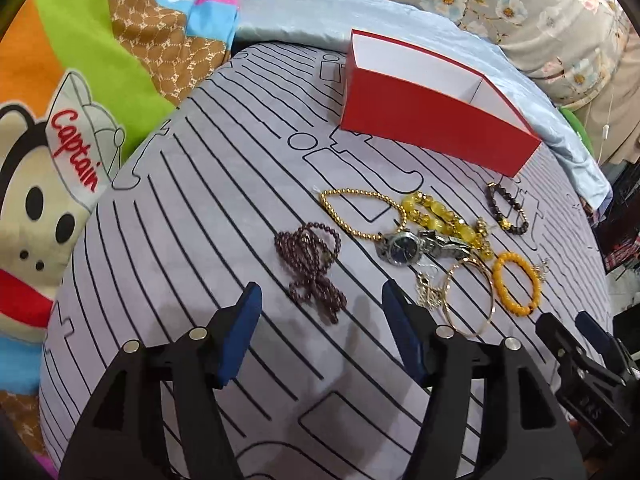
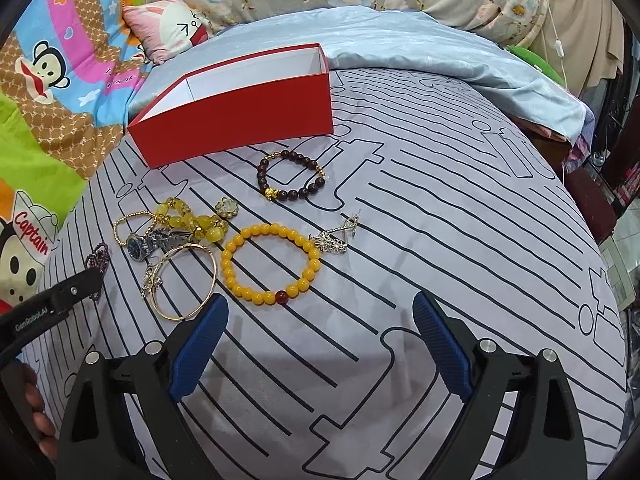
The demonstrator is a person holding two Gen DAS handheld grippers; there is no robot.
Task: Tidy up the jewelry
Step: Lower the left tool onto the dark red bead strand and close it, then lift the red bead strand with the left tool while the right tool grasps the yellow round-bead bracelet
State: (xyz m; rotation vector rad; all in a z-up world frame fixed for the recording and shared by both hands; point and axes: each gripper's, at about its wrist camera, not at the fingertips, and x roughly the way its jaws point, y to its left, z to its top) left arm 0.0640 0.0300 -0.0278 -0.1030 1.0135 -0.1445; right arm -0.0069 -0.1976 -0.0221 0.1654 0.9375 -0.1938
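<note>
You have not really started: the red box (image 2: 240, 120), a long rigid cardboard tray with a white lining, sits open in the upper left of the right wrist view, and what shows of its inside looks empty, while every piece lies loose on the soft grey striped bedspread (image 2: 440, 260) below it. Largest of these is the orange bead bracelet (image 2: 270, 264) at centre frame, smooth round glossy beads with one dark red one; left of it, the thin gold bangle (image 2: 188, 280) is a hard plain hoop. Above them lie the dark bead bracelet (image 2: 291, 176), the steel watch (image 2: 154, 242) tangled with chunky yellow stones (image 2: 192, 220), and a small silver charm (image 2: 336, 236). In the left wrist view, the purple bead strand (image 1: 312, 272) lies knotted mid-frame. Your left gripper (image 1: 320, 300) and right gripper (image 2: 320, 312) both hover spread wide, grasping nothing.
</note>
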